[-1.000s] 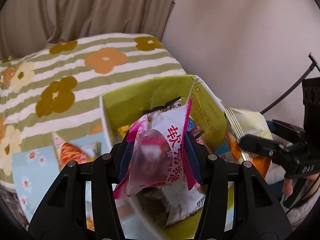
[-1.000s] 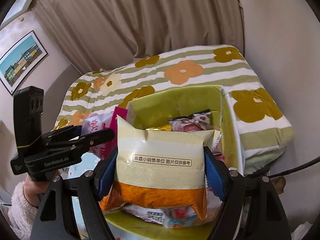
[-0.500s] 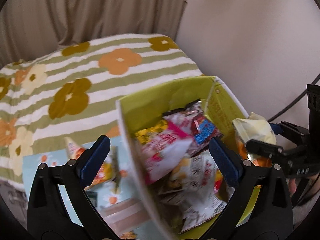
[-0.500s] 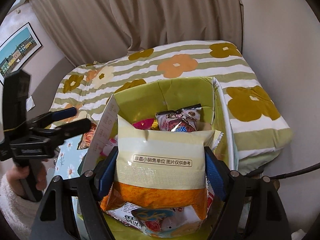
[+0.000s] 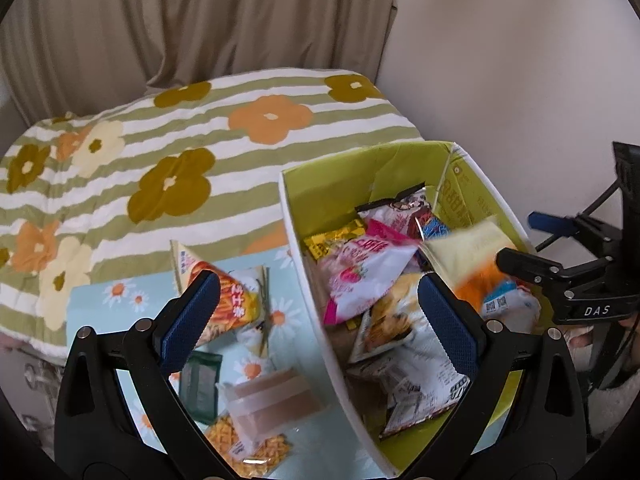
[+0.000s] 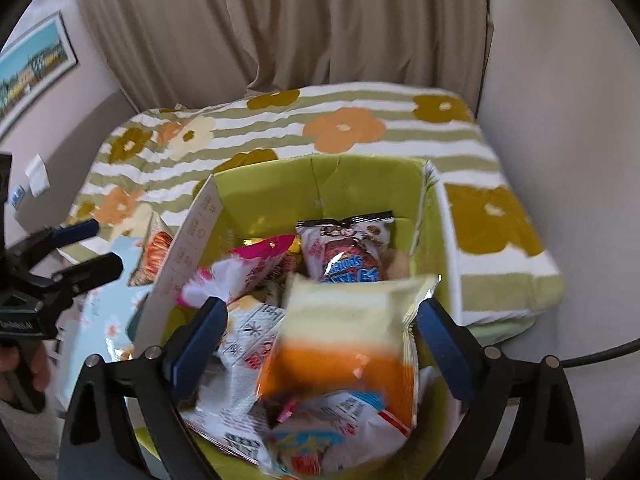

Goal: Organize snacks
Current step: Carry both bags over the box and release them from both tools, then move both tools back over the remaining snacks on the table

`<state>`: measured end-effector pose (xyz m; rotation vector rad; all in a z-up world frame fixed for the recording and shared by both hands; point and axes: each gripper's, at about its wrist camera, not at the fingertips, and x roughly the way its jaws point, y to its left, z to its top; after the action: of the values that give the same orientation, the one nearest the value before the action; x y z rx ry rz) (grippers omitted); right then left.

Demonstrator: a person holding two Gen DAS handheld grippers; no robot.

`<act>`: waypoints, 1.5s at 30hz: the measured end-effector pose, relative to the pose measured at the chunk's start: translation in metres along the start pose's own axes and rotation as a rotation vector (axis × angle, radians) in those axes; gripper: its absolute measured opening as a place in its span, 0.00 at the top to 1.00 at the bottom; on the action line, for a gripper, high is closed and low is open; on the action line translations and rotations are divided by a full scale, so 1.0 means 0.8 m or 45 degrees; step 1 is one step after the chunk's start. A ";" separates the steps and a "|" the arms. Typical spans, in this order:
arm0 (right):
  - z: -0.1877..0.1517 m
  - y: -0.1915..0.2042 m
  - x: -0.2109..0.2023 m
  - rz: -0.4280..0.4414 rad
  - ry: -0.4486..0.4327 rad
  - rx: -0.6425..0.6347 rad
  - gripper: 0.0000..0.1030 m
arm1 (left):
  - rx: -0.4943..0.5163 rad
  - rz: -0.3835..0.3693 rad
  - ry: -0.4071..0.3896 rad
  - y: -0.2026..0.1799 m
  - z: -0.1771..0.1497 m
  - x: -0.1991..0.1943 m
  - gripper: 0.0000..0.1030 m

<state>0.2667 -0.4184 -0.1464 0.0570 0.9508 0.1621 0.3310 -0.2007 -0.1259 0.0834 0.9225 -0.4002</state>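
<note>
We hold the right gripper (image 6: 320, 344) over the box (image 6: 320, 168). Its jaws have just been opening; the yellow bag (image 6: 344, 332) lies between them, blurred and unclamped, so it drops onto the snacks inside. Our left gripper (image 5: 320, 312) is spread wide and empty, straddling the box's left wall. More packets (image 5: 228, 300) wait on the mat (image 5: 100, 300) near that wall.

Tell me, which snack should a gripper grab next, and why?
Probably the left gripper should swing over to the fries packet lying on the daisy mat. Both grippers are open and hold nothing; the right gripper has just opened, and its yellow-orange bag is dropping into the green box. Some snacks remain outside the box.
</note>
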 end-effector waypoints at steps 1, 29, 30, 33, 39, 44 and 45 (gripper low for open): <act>-0.004 0.001 -0.004 -0.010 -0.017 -0.005 0.08 | 0.001 0.003 -0.002 0.000 -0.003 -0.003 0.04; -0.045 0.131 -0.106 0.201 -0.206 -0.180 0.08 | -0.180 0.212 -0.217 0.100 -0.130 -0.193 0.04; -0.046 0.142 -0.104 0.208 -0.203 -0.186 0.08 | -0.182 0.216 -0.215 0.110 -0.135 -0.196 0.04; -0.052 0.167 -0.096 0.238 -0.185 -0.167 0.08 | -0.177 0.216 -0.187 0.138 -0.146 -0.196 0.04; -0.063 0.221 -0.078 0.244 -0.164 -0.086 0.08 | -0.151 0.118 -0.097 0.185 -0.163 -0.179 0.04; -0.080 0.268 -0.059 0.227 -0.141 -0.033 0.08 | -0.071 0.039 -0.010 0.221 -0.165 -0.154 0.04; -0.083 0.275 -0.056 0.224 -0.138 -0.023 0.08 | -0.063 0.017 0.002 0.225 -0.164 -0.149 0.04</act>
<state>0.1620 -0.2101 -0.1225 0.1314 0.8357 0.3271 0.2342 0.0330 -0.1296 0.0445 0.9321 -0.3645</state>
